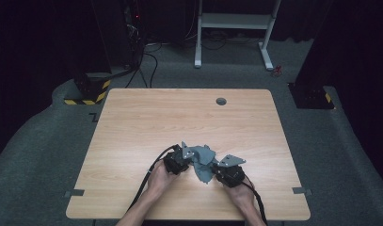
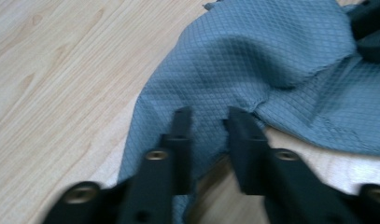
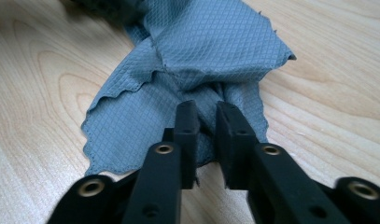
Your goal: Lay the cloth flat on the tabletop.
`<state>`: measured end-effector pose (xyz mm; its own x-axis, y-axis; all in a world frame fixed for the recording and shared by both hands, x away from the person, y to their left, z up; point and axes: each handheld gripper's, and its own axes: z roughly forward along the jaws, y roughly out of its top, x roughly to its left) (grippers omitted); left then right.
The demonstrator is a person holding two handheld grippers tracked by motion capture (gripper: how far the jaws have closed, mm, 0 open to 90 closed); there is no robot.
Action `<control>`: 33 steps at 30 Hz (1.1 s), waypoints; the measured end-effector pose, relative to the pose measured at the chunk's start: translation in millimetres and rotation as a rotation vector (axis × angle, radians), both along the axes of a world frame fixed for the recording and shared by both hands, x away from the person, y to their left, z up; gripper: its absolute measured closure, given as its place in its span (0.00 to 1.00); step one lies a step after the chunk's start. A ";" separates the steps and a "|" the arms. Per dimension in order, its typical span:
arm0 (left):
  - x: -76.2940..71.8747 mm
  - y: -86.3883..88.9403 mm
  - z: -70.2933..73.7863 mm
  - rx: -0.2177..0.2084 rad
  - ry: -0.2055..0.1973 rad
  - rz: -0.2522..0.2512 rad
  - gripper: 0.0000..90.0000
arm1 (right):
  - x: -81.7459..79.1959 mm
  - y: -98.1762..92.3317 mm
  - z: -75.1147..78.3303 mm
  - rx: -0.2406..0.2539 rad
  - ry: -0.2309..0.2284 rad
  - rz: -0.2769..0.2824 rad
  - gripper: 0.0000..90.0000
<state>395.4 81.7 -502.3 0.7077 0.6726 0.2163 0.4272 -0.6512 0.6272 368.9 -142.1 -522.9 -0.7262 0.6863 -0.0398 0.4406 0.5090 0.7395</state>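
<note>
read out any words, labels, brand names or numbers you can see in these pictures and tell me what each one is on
No readable text anywhere.
Grey cloth: diamond weave, no tag or print in sight.
Left gripper and right gripper: plain black jaws with brass screws, no markings.
Wooden table: bare grain.
Yellow-black striped base on the floor: hazard stripes, no lettering.

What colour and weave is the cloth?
Grey-blue cloth with a fine diamond-grid texture; clearest in the right gripper view.

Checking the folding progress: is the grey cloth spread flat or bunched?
Bunched. The grey cloth lies crumpled in overlapping folds on the table, between the left gripper and right gripper.
</note>
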 end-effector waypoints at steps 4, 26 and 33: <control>5.6 4.5 2.4 -0.020 0.011 0.016 0.99 | -0.1 0.3 -0.1 -0.004 -0.006 0.002 0.96; 66.2 62.7 14.5 -0.192 0.065 0.256 0.77 | 2.3 -1.9 0.0 0.011 0.011 -0.004 0.98; 29.6 72.5 27.0 -0.286 0.051 0.214 0.57 | 7.0 -3.9 9.1 0.085 0.011 0.018 0.81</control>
<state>425.0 154.1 -475.2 0.5492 0.8350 -0.0344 0.5707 -0.3447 0.7453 375.9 -146.0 -513.9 -0.7382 0.6740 0.0260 0.4403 0.4523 0.7756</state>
